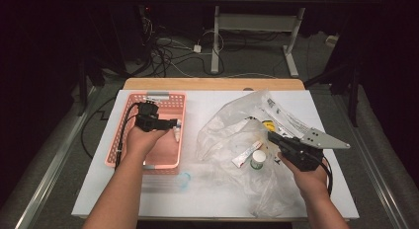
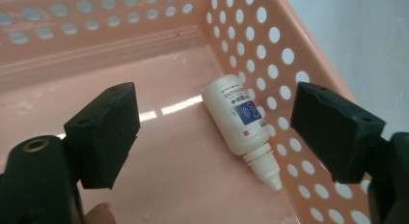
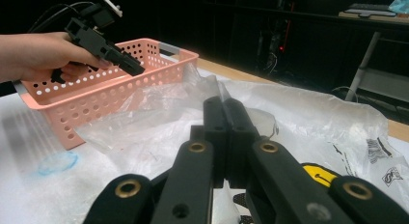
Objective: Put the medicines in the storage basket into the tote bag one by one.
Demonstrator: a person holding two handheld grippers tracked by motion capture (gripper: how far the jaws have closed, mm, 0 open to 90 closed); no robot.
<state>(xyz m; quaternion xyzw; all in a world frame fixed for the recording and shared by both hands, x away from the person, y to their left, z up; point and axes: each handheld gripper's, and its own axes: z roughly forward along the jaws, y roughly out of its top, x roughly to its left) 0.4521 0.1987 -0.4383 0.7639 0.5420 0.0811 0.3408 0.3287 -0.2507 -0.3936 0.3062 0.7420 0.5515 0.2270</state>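
Observation:
A pink perforated basket (image 1: 148,166) stands on the left of the white table. On its floor, against the right wall, lies a small white dropper bottle (image 1: 176,135) (image 2: 238,120). My left gripper (image 1: 178,124) (image 2: 217,132) hovers over the basket (image 2: 96,35), open, its pads wide on either side of the bottle and not touching it. My right gripper (image 1: 271,136) (image 3: 224,108) is shut at the edge of a crumpled clear plastic bag (image 1: 232,120) (image 3: 313,108); a fold of the film stands up at its tips.
Inside the bag lie a white tube with a red end (image 1: 246,154), a small white jar (image 1: 257,160) and something yellow (image 1: 268,125). A clear container with a blue cap (image 1: 184,179) lies in front of the basket. Floor cables and a desk frame lie beyond the table.

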